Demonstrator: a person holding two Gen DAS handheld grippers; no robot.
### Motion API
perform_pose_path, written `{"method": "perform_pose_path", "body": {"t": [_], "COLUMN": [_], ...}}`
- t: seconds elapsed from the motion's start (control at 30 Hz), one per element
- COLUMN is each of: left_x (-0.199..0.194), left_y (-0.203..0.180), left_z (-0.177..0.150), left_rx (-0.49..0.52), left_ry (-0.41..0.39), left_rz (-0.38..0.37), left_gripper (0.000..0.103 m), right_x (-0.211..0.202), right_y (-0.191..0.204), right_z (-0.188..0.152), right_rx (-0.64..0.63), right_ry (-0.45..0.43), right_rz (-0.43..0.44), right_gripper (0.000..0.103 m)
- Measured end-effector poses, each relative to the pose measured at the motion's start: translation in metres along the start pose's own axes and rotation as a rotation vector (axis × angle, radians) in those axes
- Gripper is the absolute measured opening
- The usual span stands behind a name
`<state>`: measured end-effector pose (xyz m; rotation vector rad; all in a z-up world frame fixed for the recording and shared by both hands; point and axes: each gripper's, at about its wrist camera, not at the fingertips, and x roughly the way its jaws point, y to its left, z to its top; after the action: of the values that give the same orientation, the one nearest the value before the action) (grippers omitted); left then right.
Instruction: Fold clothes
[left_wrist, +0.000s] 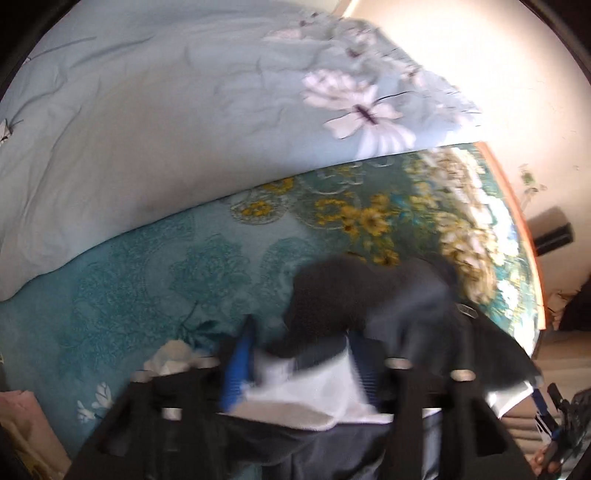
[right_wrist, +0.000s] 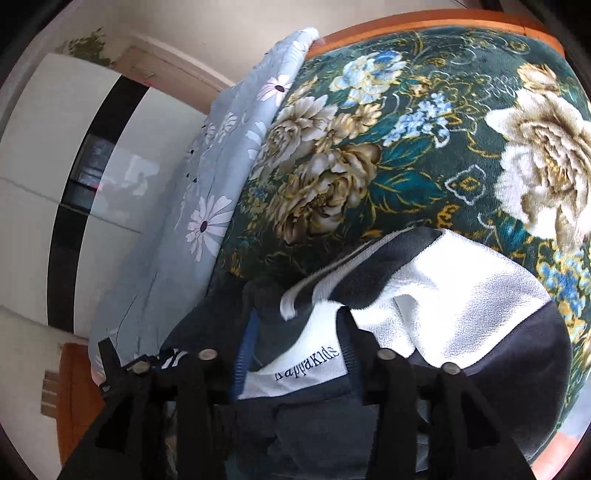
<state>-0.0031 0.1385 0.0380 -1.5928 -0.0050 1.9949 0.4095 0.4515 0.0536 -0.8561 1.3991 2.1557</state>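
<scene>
A dark navy and white fleece garment (left_wrist: 351, 291) lies bunched on the teal flowered blanket (left_wrist: 147, 277). My left gripper (left_wrist: 303, 369) points steeply down over it. Its blue fingers (left_wrist: 240, 369) stand apart, with white and dark cloth lying loose between them. In the right wrist view the same garment (right_wrist: 461, 295) shows a white panel lettered "HappyKids". That panel lies between the spread jaws of my right gripper (right_wrist: 297, 354), and the pads do not press on it. The picture from the left wrist is blurred.
A pale blue quilt with white flowers (left_wrist: 147, 110) is piled behind the garment and also runs along the bed's side (right_wrist: 207, 206). An orange wooden bed edge (right_wrist: 406, 22) borders the blanket. A white wardrobe with a black strip (right_wrist: 74, 184) stands at left.
</scene>
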Motion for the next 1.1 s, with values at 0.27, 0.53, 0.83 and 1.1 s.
{"method": "perform_pose_path", "body": {"t": [0.27,0.53,0.83,1.1], "left_x": [-0.016,0.023,0.049,-0.047], "left_y": [-0.003,0.006,-0.019,0.048], "left_z": [-0.126,-0.198,-0.206,-0.174], "left_rx": [0.148,0.139,0.183,-0.097], "left_ry": [0.061,0.193,0.250,0.063], "left_rz": [-0.056,-0.026,0.047,-0.153], "left_gripper": [0.064,0.064,0.009,0.009], "right_x": [-0.022,-0.026,-0.029,-0.049], "right_y": [-0.081,-0.150,-0.146,-0.140], "right_z": [-0.086,-0.144,-0.152,-0.148], "right_rx": [0.054,0.279,0.291,0.240], "right_ry": [0.082,0.124,0.117,0.083], "right_rz": [-0.125,-0.150,-0.114,-0.074], "right_gripper": [0.057,0.057,0.057,0.057]}}
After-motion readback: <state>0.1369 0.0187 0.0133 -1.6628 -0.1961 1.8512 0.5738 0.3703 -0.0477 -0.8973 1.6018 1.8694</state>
